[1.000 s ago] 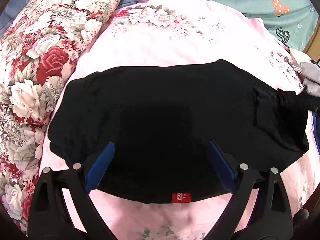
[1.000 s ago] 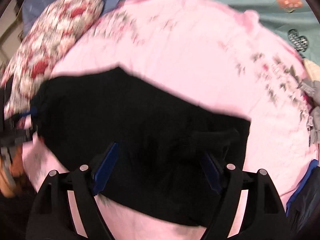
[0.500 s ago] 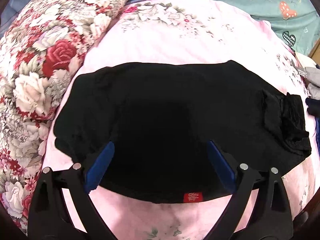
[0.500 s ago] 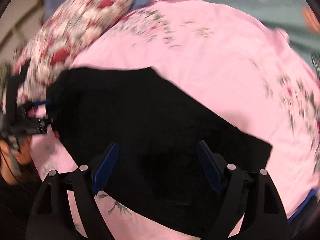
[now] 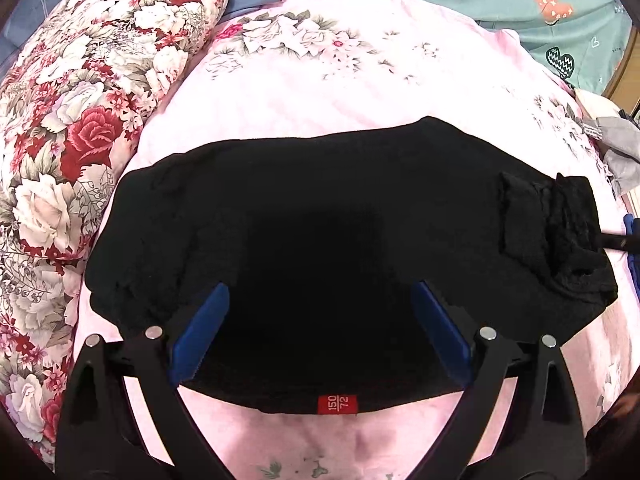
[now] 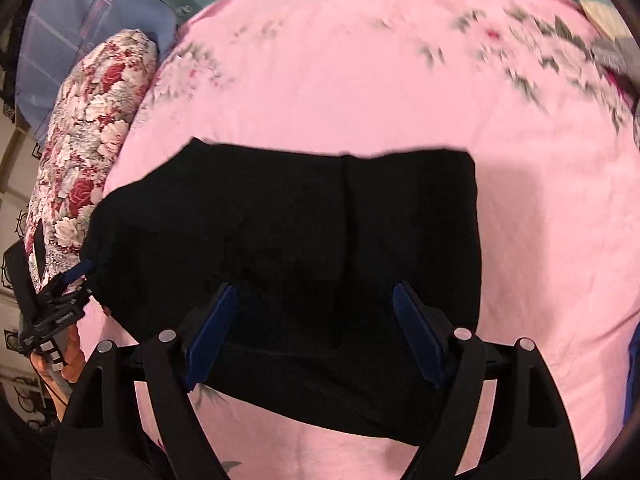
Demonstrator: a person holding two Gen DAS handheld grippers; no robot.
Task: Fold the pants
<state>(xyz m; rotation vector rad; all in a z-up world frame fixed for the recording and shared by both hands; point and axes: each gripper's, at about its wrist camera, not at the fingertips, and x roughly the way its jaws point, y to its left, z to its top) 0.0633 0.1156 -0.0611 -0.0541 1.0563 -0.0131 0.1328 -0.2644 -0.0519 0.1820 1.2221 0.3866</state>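
Black folded pants (image 5: 320,208) lie flat across a pink floral bedsheet (image 5: 320,80), with a red size tag (image 5: 338,404) at the near edge. My left gripper (image 5: 320,292) hovers over the near middle of the pants, open, with nothing between its blue pads. In the right wrist view the pants (image 6: 300,248) fill the centre, and my right gripper (image 6: 314,292) hangs open over their near part, holding nothing. The left gripper (image 6: 60,300), held by a hand (image 6: 70,356), sits at the pants' left edge. At the cuff end a tip of the right gripper (image 5: 616,242) shows.
A red and white rose-patterned pillow (image 5: 80,120) lies along the left of the sheet. A teal sheet with hearts (image 5: 520,4) runs behind. A grey garment (image 5: 620,152) lies at the right edge. Blue fabric (image 6: 100,12) sits beyond the pillow.
The right gripper has swung, rolled and dropped closer over the pants, so they now lie level in its view. The left gripper has stayed in much the same place.
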